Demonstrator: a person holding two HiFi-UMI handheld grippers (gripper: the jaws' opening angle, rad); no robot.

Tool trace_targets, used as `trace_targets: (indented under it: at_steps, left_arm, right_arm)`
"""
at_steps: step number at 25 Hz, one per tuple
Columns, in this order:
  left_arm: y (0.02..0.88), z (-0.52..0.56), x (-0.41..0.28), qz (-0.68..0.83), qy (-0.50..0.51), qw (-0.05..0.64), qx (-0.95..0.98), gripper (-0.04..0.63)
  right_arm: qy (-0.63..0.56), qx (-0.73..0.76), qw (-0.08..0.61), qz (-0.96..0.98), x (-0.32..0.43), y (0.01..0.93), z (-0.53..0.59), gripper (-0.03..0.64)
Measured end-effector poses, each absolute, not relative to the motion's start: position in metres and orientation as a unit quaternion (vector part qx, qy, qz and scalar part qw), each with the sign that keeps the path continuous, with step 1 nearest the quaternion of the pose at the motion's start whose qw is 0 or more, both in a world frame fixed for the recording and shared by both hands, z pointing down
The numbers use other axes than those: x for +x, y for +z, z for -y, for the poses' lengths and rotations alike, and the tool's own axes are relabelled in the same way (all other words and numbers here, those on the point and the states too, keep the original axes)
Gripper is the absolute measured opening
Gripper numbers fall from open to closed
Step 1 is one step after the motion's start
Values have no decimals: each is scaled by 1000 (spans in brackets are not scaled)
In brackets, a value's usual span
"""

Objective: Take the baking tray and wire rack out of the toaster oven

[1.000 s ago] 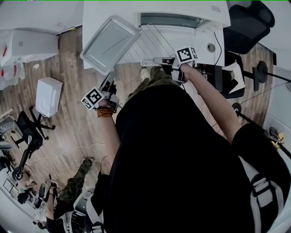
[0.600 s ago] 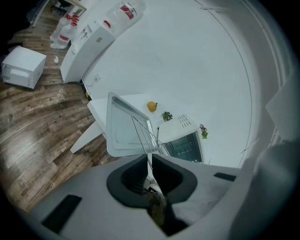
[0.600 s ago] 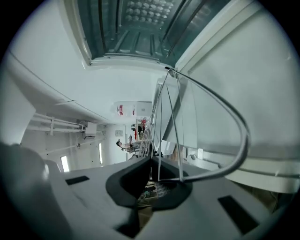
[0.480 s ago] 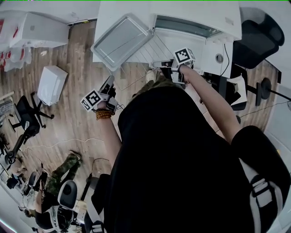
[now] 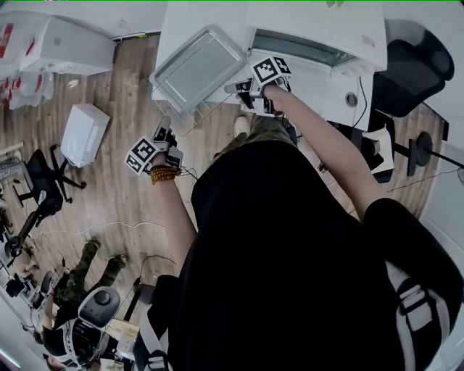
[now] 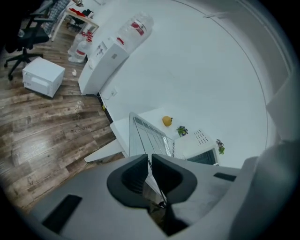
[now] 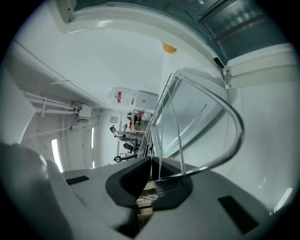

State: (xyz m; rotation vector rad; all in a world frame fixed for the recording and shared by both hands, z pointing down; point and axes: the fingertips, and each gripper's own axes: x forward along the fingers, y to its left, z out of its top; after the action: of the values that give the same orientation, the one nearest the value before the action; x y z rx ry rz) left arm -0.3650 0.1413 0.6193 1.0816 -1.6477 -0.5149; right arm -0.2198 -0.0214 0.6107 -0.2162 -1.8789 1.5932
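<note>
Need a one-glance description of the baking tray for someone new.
Top of the head view: at the white table, left of the toaster oven, is a wire rack. The baking tray lies on it: a solid, silvery rectangular pan with a raised rim, where the rack is just thin bars.

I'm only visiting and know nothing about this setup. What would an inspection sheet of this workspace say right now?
Surface: white table with a toaster oven on it.
Job's things: baking tray lies on the wire rack, carried left of the oven's front.
Clutter: small yellow object and small plant on the table.
Grippers: left gripper and right gripper both shut on the wire rack.
Cables: thin cable on the floor.
Surroundings: wooden floor, office chair, white box.
</note>
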Motion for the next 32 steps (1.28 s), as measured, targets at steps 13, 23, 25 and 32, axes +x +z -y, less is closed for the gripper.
trace_targets:
  at_steps: [13, 23, 25, 32]
  left_arm:
    - [615, -92, -418, 731, -218, 482, 431, 45]
    - [628, -94, -396, 725, -176, 497, 443, 48]
    - [628, -93, -393, 726, -174, 496, 444, 47]
    - [625, -91, -383, 734, -137, 480, 461, 47]
  right_arm:
    - [537, 33, 319, 781, -263, 628, 80, 219]
    - [549, 79, 287, 781, -241, 629, 89, 285]
    - [459, 63, 336, 820, -245, 625, 87, 285]
    - [206, 61, 505, 836, -206, 649, 75, 302]
